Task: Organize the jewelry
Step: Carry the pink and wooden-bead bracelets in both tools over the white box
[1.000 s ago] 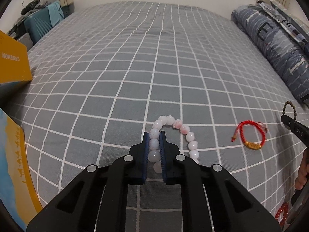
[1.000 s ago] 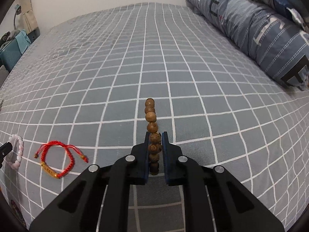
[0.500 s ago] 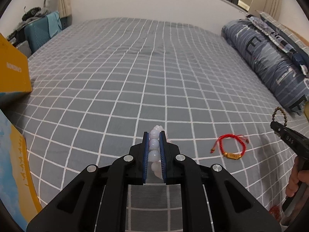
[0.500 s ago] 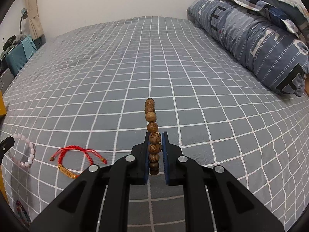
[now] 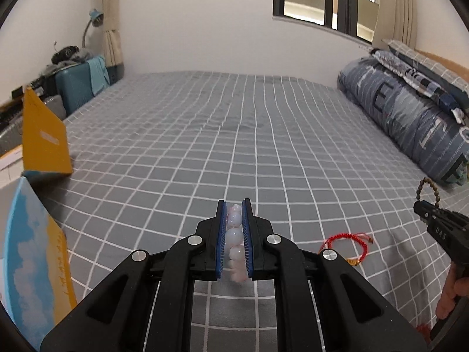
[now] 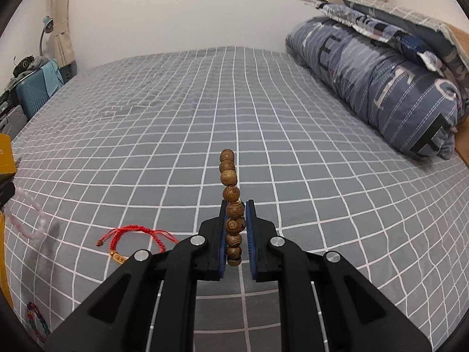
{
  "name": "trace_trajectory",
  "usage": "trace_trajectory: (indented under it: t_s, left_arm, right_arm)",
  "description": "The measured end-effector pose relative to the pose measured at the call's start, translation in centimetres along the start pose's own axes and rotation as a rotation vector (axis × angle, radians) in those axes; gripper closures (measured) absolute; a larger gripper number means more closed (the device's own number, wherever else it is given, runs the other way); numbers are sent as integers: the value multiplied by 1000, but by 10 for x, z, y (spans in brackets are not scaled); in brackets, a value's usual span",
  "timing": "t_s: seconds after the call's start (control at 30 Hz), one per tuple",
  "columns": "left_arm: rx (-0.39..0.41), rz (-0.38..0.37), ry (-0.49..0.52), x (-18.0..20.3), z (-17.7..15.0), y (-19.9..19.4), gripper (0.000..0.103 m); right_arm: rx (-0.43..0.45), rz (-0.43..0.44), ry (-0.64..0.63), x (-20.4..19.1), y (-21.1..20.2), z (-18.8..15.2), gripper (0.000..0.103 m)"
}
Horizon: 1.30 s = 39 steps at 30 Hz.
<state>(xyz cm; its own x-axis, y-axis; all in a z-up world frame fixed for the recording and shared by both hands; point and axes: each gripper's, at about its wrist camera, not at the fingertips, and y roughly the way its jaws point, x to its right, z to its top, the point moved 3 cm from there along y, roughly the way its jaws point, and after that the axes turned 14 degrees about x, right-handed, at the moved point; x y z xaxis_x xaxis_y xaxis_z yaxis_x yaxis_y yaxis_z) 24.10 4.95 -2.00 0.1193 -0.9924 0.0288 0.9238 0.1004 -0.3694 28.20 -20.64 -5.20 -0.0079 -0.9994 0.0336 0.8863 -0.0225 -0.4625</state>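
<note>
Both tools have risen off the bed [image 5: 181, 135]: left tool [image 5: 233, 215] pinches the light, slippery pink bead bracelet [image 5: 234, 236]; right tool [image 6: 236, 215] clamps the wooden bead bracelet [image 6: 231, 196] mid-strand.

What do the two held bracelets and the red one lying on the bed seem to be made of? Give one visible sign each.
Brown bracelet: apparently wood, matte, with visible grain rings. Pale bracelet: translucent pink-white beads, glossy; stone, glass or plastic, cannot tell. Red bracelet: braided cord with a small gold-coloured charm, probably metal.
</note>
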Motion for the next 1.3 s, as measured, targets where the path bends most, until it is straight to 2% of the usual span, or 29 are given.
trace_trajectory:
  t_s: [0.47, 0.7, 1.03, 1.3]
  left_arm:
    - [77, 9, -13, -8, 18, -32, 92]
    - [62, 25, -12, -14, 24, -35, 92]
    - [27, 67, -26, -38, 58, -65, 92]
    - [27, 120, -88, -101, 89, -127, 92]
  right_arm:
    - [56, 1, -11, -20, -31, 4, 93]
    - [60, 5, -25, -35, -41, 13, 92]
    - [93, 104, -33, -93, -78, 62, 92]
    - [131, 244, -86, -166, -131, 93, 92]
